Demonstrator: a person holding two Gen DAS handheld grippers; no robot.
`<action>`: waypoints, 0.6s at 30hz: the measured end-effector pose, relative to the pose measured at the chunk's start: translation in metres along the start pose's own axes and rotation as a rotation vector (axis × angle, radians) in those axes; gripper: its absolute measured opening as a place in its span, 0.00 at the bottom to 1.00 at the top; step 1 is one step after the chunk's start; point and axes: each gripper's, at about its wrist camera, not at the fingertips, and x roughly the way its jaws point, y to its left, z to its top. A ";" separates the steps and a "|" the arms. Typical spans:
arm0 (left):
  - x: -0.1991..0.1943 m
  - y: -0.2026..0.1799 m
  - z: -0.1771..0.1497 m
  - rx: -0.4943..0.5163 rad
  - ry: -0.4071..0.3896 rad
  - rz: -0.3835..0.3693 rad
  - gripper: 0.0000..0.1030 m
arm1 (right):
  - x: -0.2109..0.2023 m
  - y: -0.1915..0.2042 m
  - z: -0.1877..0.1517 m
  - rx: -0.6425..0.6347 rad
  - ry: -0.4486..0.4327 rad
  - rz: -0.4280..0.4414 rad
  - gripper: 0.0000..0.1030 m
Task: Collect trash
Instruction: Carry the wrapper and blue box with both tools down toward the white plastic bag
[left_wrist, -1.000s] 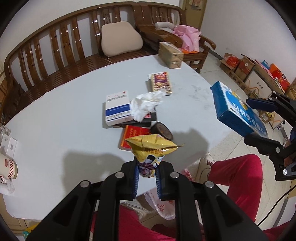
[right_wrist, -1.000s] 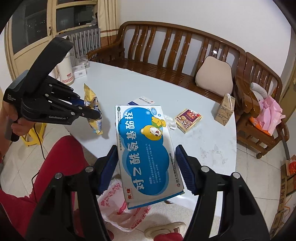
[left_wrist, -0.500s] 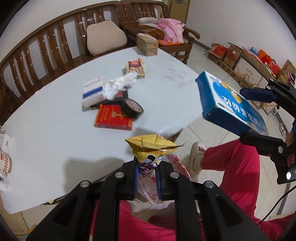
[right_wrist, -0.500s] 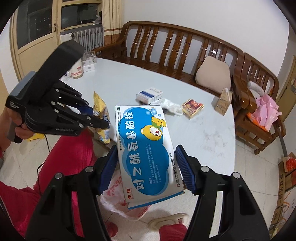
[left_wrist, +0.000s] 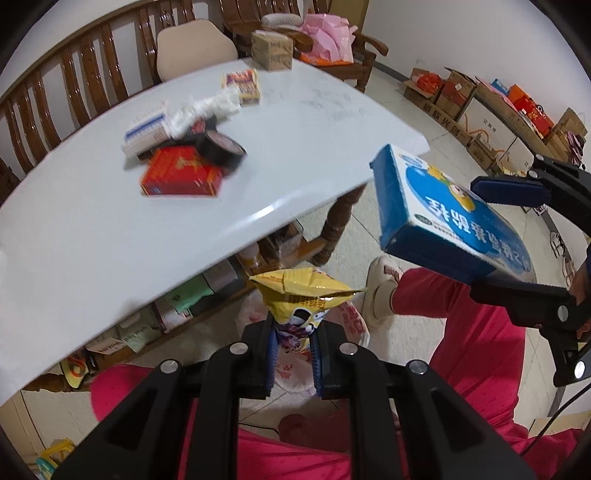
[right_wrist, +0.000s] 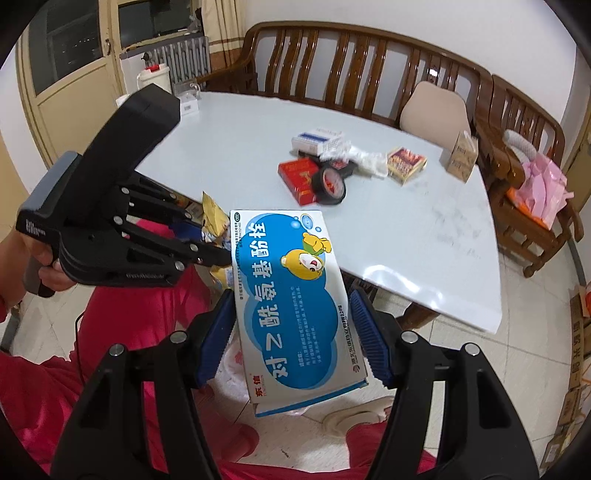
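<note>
sitting beyond and above both tools, well past their tips: a white table (right_wrist: 424, 236) carrying what is left to collect. lying there in a loose cluster, from bigger to smaller: a red box (left_wrist: 181, 177), a blue-and-white box (left_wrist: 144, 129), a patterned box (left_wrist: 243, 85), a black tape roll (left_wrist: 221, 147) leaning against the red box, and a crumpled white tissue (left_wrist: 201, 109). standing apart at the far edge, a brown carton (left_wrist: 271, 50), possibly not trash at all.

hanging off the table edge, over red-clad legs (left_wrist: 476, 354) and tiled floor, two pieces already lifted. right gripper (right_wrist: 293, 334) clamping a blue medicine box (right_wrist: 291, 295) across its width, both ribbed pads pressed flat on its sides, box sticking forward past the tips. left gripper (left_wrist: 293, 354) clenched tight on a yellow snack bag (left_wrist: 301, 295), pinching its lower end, crumpled top fanning out above the tips.

directly below the left tips, partly hidden by them, a white plastic bag with red print (left_wrist: 349, 321) lying on the floor, likely the trash bag.

judging progress: two items picked but not yet dropped; five or so waiting on the table; roughly a third through at best.
</note>
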 end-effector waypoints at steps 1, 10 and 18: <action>0.005 -0.001 -0.003 -0.002 0.006 -0.004 0.15 | 0.003 0.000 -0.002 0.001 0.005 0.000 0.61; 0.046 -0.002 -0.020 -0.028 0.059 -0.011 0.15 | 0.036 0.004 -0.025 0.029 0.065 0.034 0.61; 0.084 0.002 -0.033 -0.046 0.125 -0.024 0.15 | 0.072 -0.006 -0.045 0.083 0.119 0.038 0.61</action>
